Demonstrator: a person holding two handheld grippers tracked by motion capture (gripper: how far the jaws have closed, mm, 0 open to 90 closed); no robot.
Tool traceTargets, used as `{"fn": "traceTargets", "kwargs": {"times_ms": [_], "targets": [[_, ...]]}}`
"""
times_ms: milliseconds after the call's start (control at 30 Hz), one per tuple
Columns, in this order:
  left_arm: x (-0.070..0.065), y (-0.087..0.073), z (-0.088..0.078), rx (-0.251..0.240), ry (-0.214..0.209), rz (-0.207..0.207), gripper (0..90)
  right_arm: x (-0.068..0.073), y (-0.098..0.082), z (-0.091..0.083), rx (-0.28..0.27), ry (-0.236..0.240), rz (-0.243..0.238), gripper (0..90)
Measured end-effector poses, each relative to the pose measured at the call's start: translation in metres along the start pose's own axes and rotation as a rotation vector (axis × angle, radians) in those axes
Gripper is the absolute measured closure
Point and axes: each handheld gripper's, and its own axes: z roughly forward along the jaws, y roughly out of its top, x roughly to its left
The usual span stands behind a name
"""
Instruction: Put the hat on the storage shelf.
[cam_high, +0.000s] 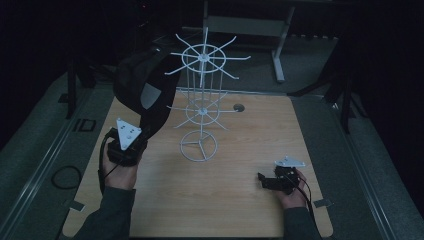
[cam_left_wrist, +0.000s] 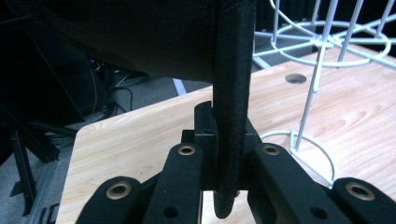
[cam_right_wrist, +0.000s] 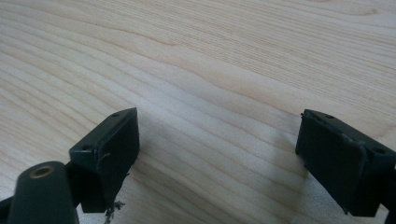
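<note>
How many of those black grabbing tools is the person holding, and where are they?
2. The left gripper is raised at the table's left edge, shut on a black cap beside the white wire rack. The right gripper sits low near the front right, open over bare wood.

We can read no words, brand names, numbers or signs anywhere in these views. We see a pale patch on the dark bag in the high view, but it is too dim and small for us to tell whether it carries any print.
</note>
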Motion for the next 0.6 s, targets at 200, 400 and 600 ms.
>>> {"fn": "traceTargets", "kwargs": {"times_ms": [200,400,600], "targets": [[-0.0004,-0.0031,0.0015,0.006,-0.025,0.003,82.8,-0.0001,0.0000,0.0000,0.000,0.001,-0.002,13.2],[0.0006,-0.0012,-0.0007,-0.008,-0.049,-0.004,66.0,0.0000,0.0000,-0.0001,0.001,0.000,0.000,13.2],[0.0005,-0.0031,-0.0010,-0.011,-0.057,-0.020,53.8,0.0000,0.0000,-0.0001,0.001,0.000,0.000,13.2]]}}
